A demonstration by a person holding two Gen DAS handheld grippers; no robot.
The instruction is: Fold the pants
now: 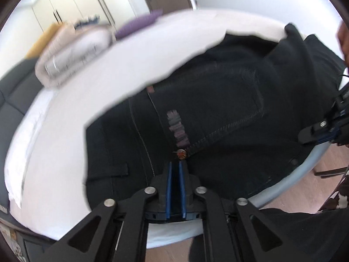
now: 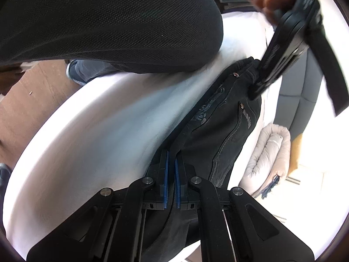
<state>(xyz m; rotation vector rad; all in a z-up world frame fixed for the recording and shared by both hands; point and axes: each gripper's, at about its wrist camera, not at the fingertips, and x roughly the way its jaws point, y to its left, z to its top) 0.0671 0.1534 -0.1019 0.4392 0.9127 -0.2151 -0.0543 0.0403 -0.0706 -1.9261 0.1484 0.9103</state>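
Note:
Black jeans (image 1: 218, 109) lie on a white bed (image 1: 65, 152), back pocket and waistband up. My left gripper (image 1: 175, 163) is shut on the waistband by a copper rivet (image 1: 181, 154). My right gripper (image 2: 171, 152) is shut on a raised fold of the same pants (image 2: 224, 131). The right gripper also shows at the right edge of the left wrist view (image 1: 302, 136), on the cloth. The left gripper shows in the right wrist view (image 2: 255, 91), clamped on the far end of the pants.
A rolled beige quilt (image 1: 72, 54) and a purple cushion (image 1: 139, 25) lie at the far side of the bed. A grey padded headboard (image 2: 301, 100) stands behind. The person's dark-clothed leg (image 2: 109, 21) is close by. Wooden floor (image 2: 32, 100) lies beside the bed.

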